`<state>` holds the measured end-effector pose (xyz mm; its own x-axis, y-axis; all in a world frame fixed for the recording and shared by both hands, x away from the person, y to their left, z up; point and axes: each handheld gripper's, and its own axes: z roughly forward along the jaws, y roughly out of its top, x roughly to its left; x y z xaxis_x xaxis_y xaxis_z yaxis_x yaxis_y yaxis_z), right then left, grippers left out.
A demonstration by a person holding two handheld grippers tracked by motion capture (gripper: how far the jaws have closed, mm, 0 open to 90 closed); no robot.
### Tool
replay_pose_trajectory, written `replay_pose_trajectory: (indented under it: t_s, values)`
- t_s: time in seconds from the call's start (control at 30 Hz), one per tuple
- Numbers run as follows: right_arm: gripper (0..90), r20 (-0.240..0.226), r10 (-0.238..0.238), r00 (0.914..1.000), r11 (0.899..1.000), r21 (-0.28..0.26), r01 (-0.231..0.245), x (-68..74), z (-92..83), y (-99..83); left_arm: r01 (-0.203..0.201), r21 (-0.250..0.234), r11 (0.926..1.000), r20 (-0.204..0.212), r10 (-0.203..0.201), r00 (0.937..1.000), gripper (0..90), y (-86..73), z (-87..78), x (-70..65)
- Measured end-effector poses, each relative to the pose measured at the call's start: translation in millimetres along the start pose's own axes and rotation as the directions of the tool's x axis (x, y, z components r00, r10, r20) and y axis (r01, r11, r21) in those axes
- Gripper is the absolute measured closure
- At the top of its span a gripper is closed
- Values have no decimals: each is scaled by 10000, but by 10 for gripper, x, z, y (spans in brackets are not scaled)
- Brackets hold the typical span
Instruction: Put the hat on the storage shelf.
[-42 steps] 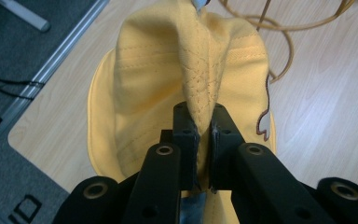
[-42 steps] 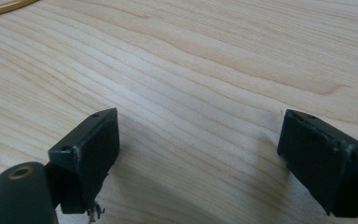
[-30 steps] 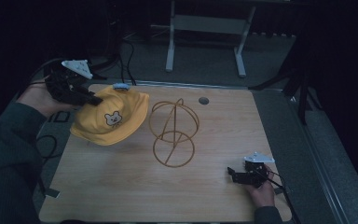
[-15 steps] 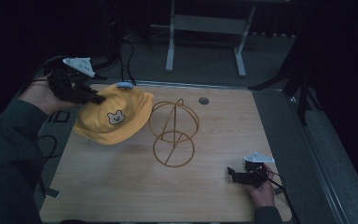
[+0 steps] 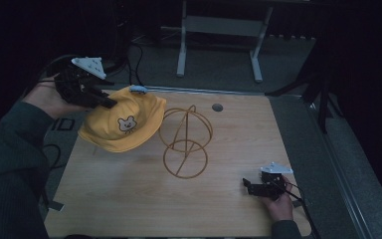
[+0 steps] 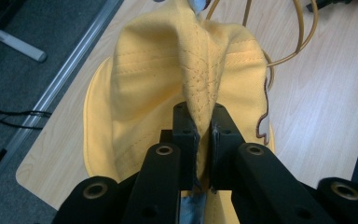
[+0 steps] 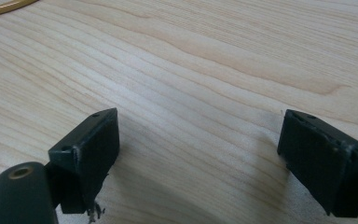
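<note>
A yellow cloth hat point(image 5: 122, 124) with a small bear patch hangs lifted over the table's left side, just left of a gold wire stand point(image 5: 185, 140). My left gripper point(image 5: 105, 101) is shut on a fold of the hat's brim; in the left gripper view the yellow hat point(image 6: 168, 74) is pinched between the jaws of that gripper point(image 6: 204, 140). My right gripper point(image 5: 246, 185) rests low on the table at the front right. In the right gripper view this gripper point(image 7: 198, 149) stands open over bare wood, with nothing between its fingers.
The wooden table point(image 5: 129, 199) has a small dark round hole point(image 5: 217, 107) near its back edge. A metal frame leg point(image 5: 181, 37) and cables lie on the floor behind. The table's metal rim point(image 5: 323, 149) runs along the right side.
My left gripper has lifted the hat higher and carried it slightly right, toward the wire stand. The right gripper has stayed where it was.
</note>
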<state>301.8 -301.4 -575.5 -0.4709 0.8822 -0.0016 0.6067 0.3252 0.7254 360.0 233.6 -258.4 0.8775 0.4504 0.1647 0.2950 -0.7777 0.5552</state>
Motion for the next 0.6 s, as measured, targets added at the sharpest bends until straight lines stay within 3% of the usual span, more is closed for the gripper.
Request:
replay_pose_trajectory:
  t_s: [0.6]
  values:
    - [127, 8, -16, 10000, 10000, -14, 16, -1, 1, 0, -208, -459, 9987, 147, 215, 9997, 837, 121, -114, -32]
